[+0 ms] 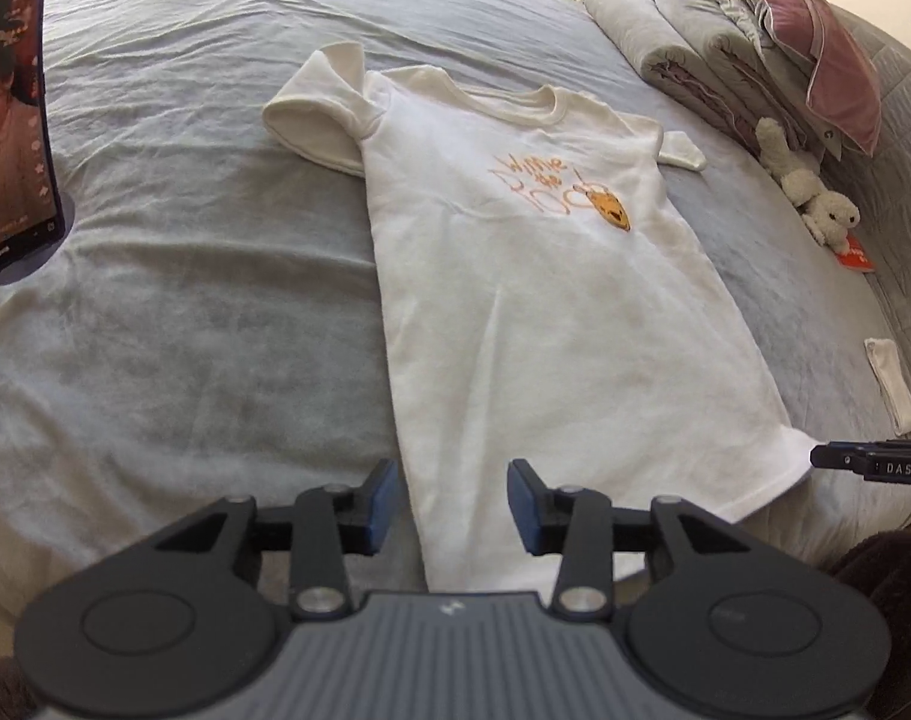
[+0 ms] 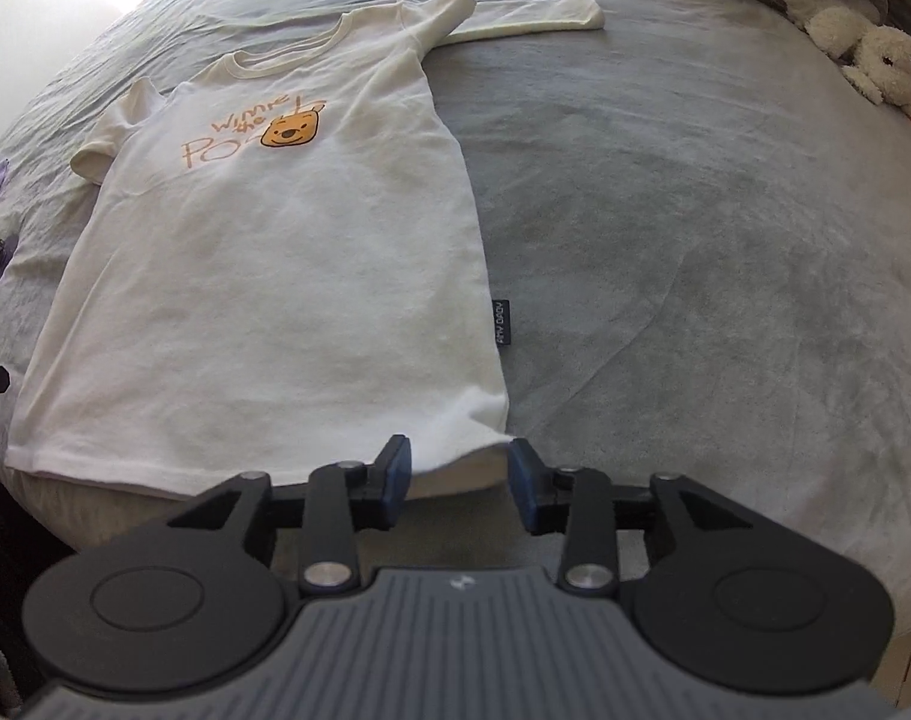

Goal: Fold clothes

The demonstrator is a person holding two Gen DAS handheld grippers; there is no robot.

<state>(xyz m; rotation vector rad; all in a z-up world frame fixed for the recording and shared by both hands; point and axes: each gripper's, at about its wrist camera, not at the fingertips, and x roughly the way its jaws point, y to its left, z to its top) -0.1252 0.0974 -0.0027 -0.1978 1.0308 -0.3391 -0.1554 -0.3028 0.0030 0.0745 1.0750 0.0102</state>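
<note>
Bed: grey bedsheet (image 1: 185,312), my whole folding surface, a bit rumpled.
Shirt: white t-shirt (image 1: 545,312) lies flat, print side up, spread out, no fold in the body that I can see.
Direction: long axis runs from the hem at my edge of the bed away to the collar at the far end; one sleeve stretched out sideways, the other bunched up.
Feel: I'd guess light, soft and floppy, so it'll sag and crease anywhere I don't support it.
Where to grab: hem corners, or the shoulders.
Left tongs (image 1: 449,504): spread apart, holding nothing, over the hem's left corner.
Right tongs (image 2: 458,477): also released, hem's right corner sitting between the pads.
Around: phone (image 1: 11,132), plush bunny (image 2: 857,48), stacked bedding (image 1: 737,48).
</note>
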